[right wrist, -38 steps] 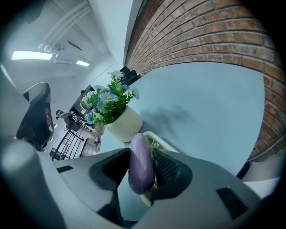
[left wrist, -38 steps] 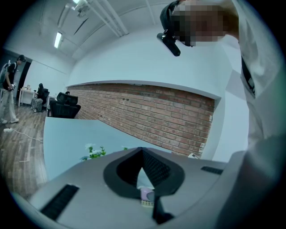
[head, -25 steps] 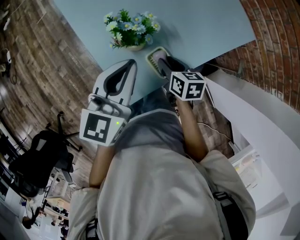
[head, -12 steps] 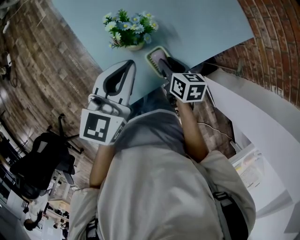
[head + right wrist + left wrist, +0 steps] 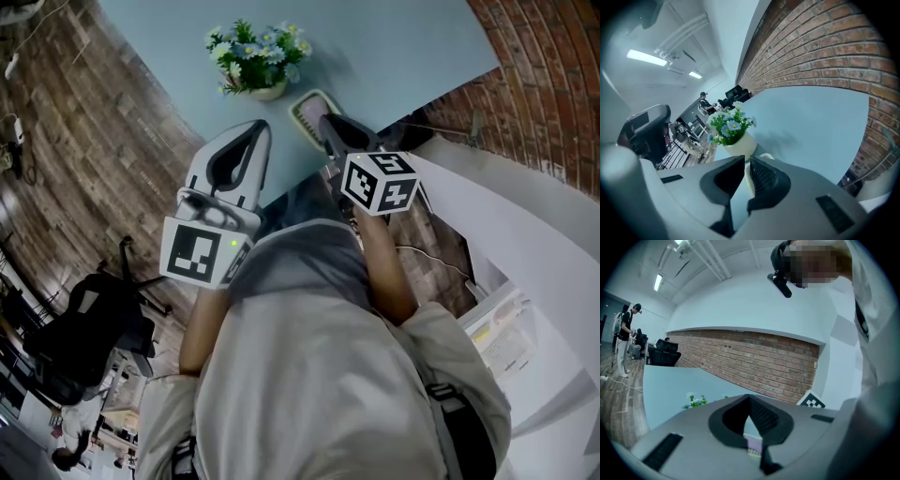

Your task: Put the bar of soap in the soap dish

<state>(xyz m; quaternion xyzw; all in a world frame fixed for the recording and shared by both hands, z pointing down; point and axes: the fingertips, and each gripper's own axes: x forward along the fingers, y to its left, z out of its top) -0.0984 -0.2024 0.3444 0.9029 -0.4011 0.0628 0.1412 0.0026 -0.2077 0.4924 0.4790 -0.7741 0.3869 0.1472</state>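
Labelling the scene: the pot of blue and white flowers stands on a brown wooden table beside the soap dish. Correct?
No. The table is pale blue, not brown wood; the wood planks are the floor. The head view shows it. The pot of blue and white flowers does stand on it beside the soap dish.

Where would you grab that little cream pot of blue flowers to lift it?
Probably the rounded wall of the little cream pot, coming in level from the side. The blue flowers and leaves spread over its rim, so a tool from above would crush them; the wall below shows bare.
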